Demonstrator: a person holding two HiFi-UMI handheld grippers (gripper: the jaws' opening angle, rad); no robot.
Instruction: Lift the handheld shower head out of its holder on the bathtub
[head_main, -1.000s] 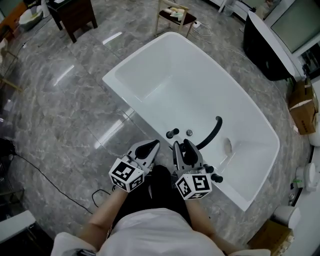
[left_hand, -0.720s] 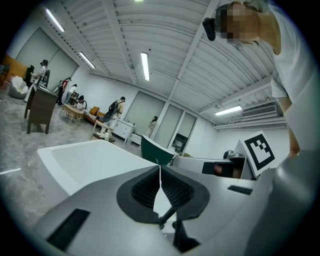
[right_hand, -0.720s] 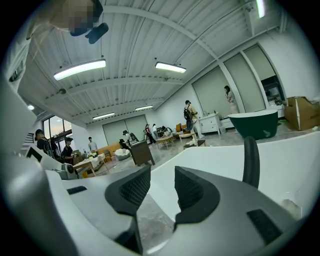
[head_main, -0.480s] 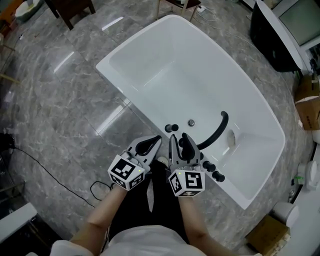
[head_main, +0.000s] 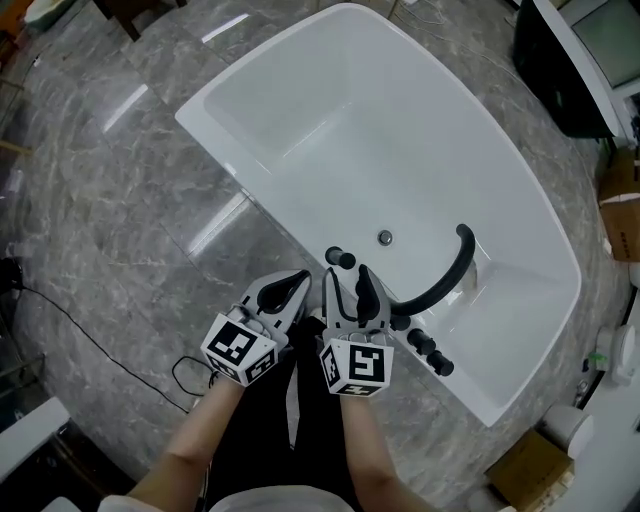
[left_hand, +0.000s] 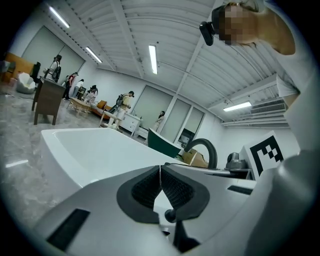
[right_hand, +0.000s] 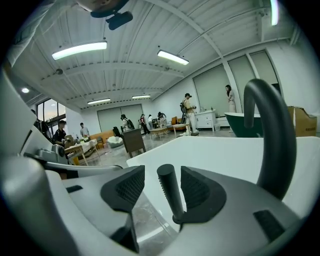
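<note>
The white bathtub (head_main: 250, 190) carries black fittings on its near rim. In the right gripper view the handheld shower head (right_hand: 167, 192) stands upright as a slim black ribbed stick. It rises between the pads of my right gripper (right_hand: 162, 172). These jaws have just been opening; the stick sits close to the right pad and clear of the left one. In the head view the right gripper (head_main: 345, 282) hovers at the rim beside the curved black spout (head_main: 445, 280). My left gripper (head_main: 298, 283) is just to its left, shut with nothing in it (left_hand: 160, 170).
A round black knob (head_main: 340, 258) sits just ahead of the grippers, and two more knobs (head_main: 430, 352) are to the right on the rim. A black cable (head_main: 80, 330) trails over the marble floor. Cardboard boxes (head_main: 622, 205) stand at the right. People are far behind.
Both grippers have come down closer to the tub rim. The right jaws stand wider apart than before, with the black stick still between them. The left gripper stays shut.
</note>
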